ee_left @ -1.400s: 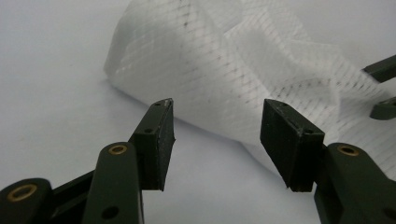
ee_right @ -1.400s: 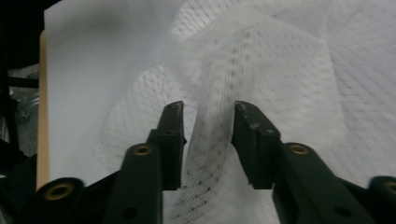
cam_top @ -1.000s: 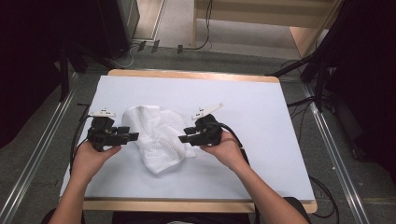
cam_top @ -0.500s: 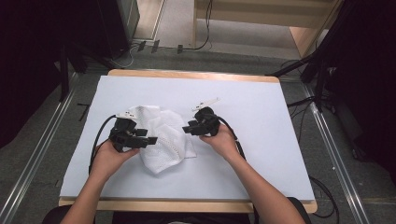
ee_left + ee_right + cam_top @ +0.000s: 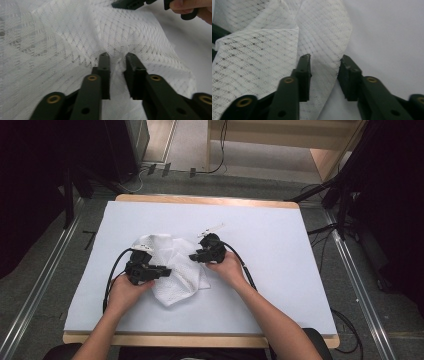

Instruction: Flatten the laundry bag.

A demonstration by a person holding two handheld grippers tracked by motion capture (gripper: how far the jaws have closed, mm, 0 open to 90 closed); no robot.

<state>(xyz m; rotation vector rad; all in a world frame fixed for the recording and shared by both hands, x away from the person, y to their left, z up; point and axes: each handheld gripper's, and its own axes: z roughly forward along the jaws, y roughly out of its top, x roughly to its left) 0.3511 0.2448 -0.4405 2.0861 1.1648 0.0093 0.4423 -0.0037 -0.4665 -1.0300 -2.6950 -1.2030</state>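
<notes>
White-covered table [image 5: 280, 270] w/ dark room around it. Crumpled white mesh cloth [image 5: 175, 270] sits center-left. Left claw [image 5: 116, 62] has just been closing, pinching a fold; right claw [image 5: 324, 65] also closing, jaws apart w/ cloth edge between, prob to spread it flat.

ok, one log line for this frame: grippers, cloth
left gripper: closing on fold of white mesh cloth | right gripper: closing, jaws astride cloth edge, no pinch yet | cloth: crumpled on table

cloth [image 5: 62, 37] cut off at frame edges
</notes>
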